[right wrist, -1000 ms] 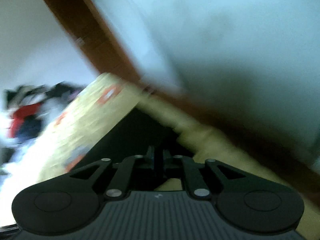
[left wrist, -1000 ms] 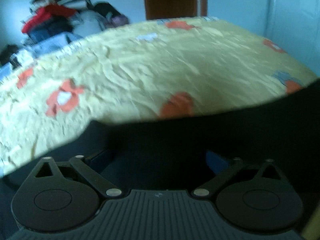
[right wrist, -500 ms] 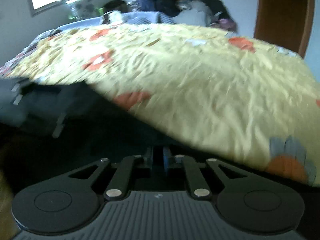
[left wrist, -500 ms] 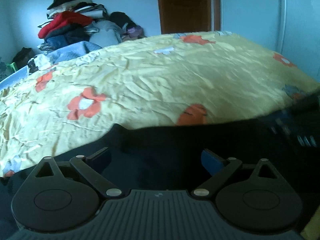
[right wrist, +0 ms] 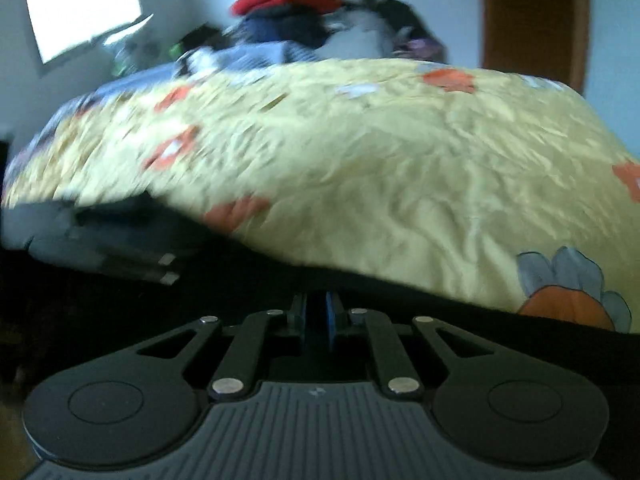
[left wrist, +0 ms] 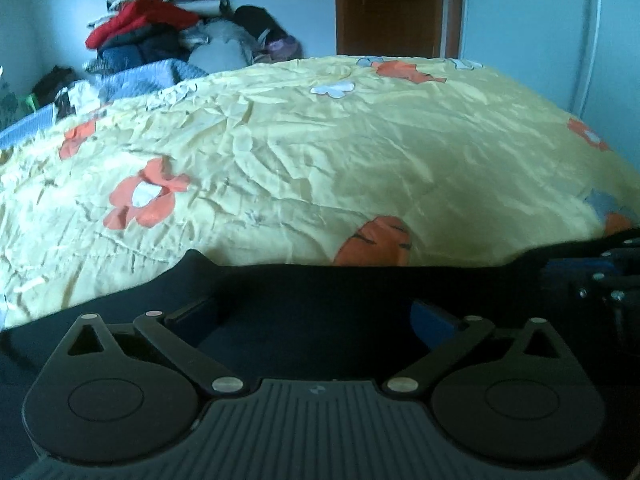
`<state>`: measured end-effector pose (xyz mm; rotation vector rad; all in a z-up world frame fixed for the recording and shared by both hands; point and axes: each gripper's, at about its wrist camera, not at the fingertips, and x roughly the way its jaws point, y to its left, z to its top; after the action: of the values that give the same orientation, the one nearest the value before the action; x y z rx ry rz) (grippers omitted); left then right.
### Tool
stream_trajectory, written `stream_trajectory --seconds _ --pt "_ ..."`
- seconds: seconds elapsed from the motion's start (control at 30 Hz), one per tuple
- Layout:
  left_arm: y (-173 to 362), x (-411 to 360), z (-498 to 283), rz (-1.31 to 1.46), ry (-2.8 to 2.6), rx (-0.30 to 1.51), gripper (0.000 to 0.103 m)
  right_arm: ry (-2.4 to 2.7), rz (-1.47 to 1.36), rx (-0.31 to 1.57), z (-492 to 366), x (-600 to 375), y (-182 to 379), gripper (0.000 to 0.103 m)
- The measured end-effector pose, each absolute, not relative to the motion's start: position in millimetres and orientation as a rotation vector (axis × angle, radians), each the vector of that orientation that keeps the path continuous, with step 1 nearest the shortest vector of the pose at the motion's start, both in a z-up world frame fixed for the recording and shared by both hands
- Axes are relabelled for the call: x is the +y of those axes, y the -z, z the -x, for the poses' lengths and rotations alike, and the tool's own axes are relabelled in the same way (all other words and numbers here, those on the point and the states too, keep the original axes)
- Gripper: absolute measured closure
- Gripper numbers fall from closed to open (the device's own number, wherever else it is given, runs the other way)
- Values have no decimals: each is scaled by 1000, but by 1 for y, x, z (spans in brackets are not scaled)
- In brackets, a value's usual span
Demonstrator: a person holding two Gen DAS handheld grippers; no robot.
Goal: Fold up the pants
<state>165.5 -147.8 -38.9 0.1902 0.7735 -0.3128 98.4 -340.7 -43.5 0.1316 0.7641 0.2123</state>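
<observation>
1. The pants (left wrist: 312, 292) are dark, near black, with no detail readable in the dim light.
2. They lie along the near edge of the bed (left wrist: 320, 152), on its yellow flowered cover.
3. Their far edge runs roughly straight across, with a small raised corner at the left.
4. In the right wrist view they (right wrist: 120, 300) fill the lower left.

Daylight enters through the window (right wrist: 82, 8), blown out to pure white in the right wrist view. The yellow floral bedspread (left wrist: 320, 160) is evenly lit and fairly sharp in the left wrist view, but smeared by motion blur left of centre in the right one. The dark pants (left wrist: 312, 296) below it lose all detail in shadow. Fisheye bending curves the bedspread's outline; corners vignette black.
</observation>
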Motion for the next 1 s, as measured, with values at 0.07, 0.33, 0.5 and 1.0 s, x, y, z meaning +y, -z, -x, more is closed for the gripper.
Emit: stream_trajectory --seconds 0.07,0.33,0.5,1.0 --pt "31 -141 -152 -179 332 737 2 -161 -97 735 -85 -344 35 93" --pt "23 -144 -106 -226 415 671 1 141 -170 751 6 -474 46 93" --pt "36 -169 -84 -332 536 692 1 709 -151 593 82 -536 24 88" --pt "49 -167 -79 -252 559 714 0 348 -1110 451 145 -570 81 85"
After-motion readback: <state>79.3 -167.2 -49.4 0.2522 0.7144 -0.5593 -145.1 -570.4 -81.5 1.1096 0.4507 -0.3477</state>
